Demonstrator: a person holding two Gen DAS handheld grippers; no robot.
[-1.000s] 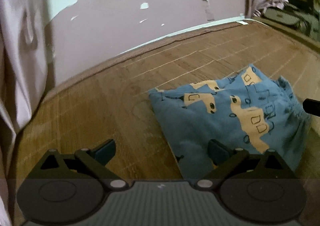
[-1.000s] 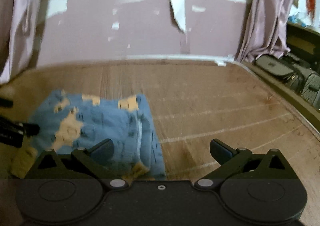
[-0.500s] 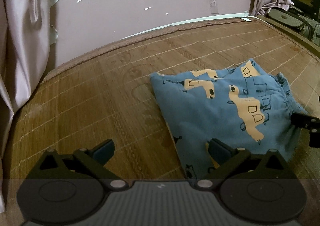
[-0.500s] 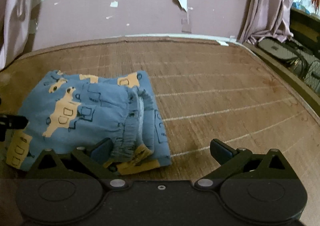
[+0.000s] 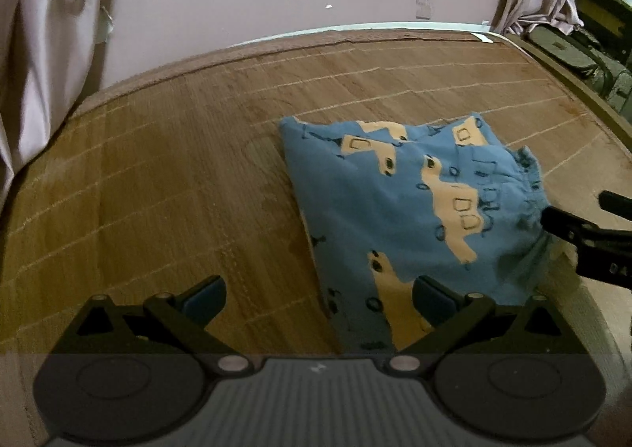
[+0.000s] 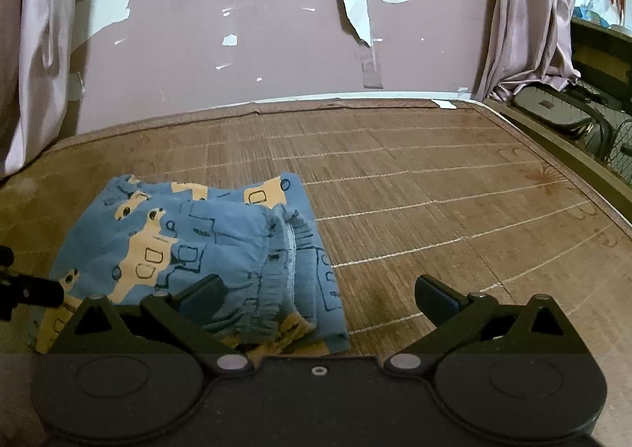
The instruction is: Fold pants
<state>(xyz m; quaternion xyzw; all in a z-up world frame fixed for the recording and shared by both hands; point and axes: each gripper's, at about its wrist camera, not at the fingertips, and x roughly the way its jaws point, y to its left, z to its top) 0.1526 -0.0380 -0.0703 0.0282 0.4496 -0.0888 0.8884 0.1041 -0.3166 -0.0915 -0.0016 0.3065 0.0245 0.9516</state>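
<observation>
Blue pants (image 5: pixel 399 206) printed with tan vehicles lie folded in a compact bundle on a woven bamboo mat (image 5: pixel 166 178). In the right wrist view the pants (image 6: pixel 189 249) show a gathered waistband on top at their right side. My left gripper (image 5: pixel 318 298) hovers open over the bundle's near left edge, nothing between its fingers. Open as well, my right gripper (image 6: pixel 318 295) has its left finger over the waistband and its right finger over bare mat. Each gripper's tip shows at the edge of the other's view.
The mat (image 6: pixel 434 186) covers a bed that ends at a peeling mauve wall (image 6: pixel 245 28). Pale curtains (image 6: pixel 529 12) hang at both sides. Beyond the bed's right edge stand a dark bag and wire items (image 6: pixel 568 115). Bare mat stretches left and right of the bundle.
Both cameras have shifted and steadied over the bundle. The pants lie the same way, and both grippers have stayed open throughout.
</observation>
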